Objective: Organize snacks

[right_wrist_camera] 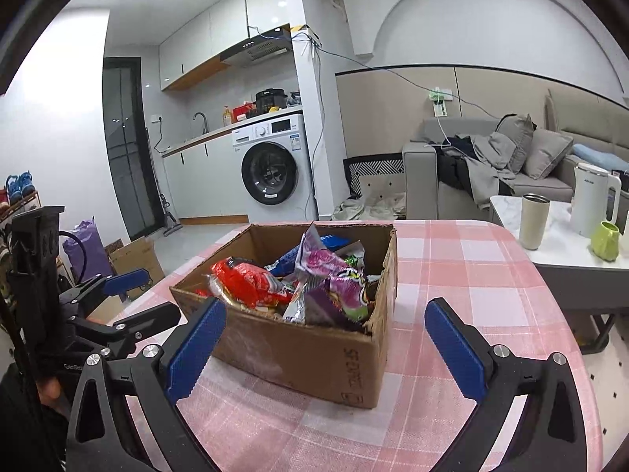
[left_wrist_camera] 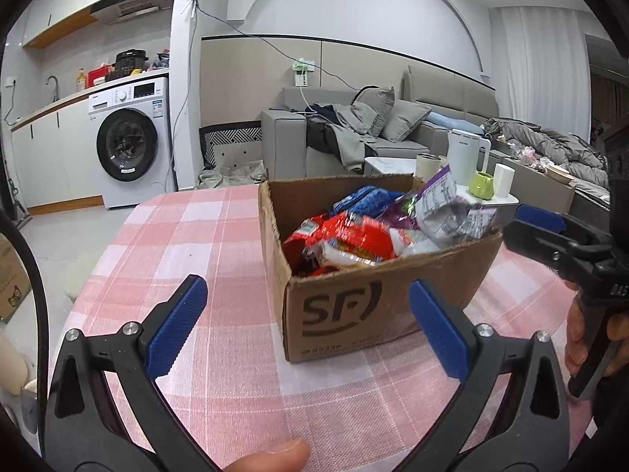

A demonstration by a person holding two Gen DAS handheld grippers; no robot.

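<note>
Snacks: a heap of crinkled packets fills the box (left_wrist_camera: 365, 303), which stands on the table (left_wrist_camera: 204, 244) with the pink check cloth.
Box: open-topped brown cardboard, flaps gone or folded down, "SF" printed on the side facing the left wrist camera; the top edge is torn in places.
Red packet (right_wrist_camera: 251, 281): lies in the box on the side toward the washer (right_wrist_camera: 271, 171), its top at about rim level.
Purple packet (right_wrist_camera: 334, 279): stands highest in the box, crumpled, rising above the rim beside the red packet.
Blue packet (left_wrist_camera: 363, 200): in the box at the far side from the left camera, partly under the others.
Silver-backed packet (left_wrist_camera: 444, 206): in the box, printed back showing, poking over the rim on the side toward the side table (right_wrist_camera: 558, 236).
Left gripper (left_wrist_camera: 310, 330): held just in front of the box's printed side, above the cloth; its 2 blue-padded fingers (left_wrist_camera: 177, 328) are spread wide with nothing between them.
Right gripper (right_wrist_camera: 326, 346): held just in front of another side of the box, fingers likewise spread wide and clamping nothing; a box corner shows between them.
Side table: beyond the box, carrying a white kettle (right_wrist_camera: 593, 200), a tumbler (right_wrist_camera: 532, 216) and a green cup (right_wrist_camera: 607, 240).
Sofa (left_wrist_camera: 393, 129): behind the box, strewn with clothes and cushions.
</note>
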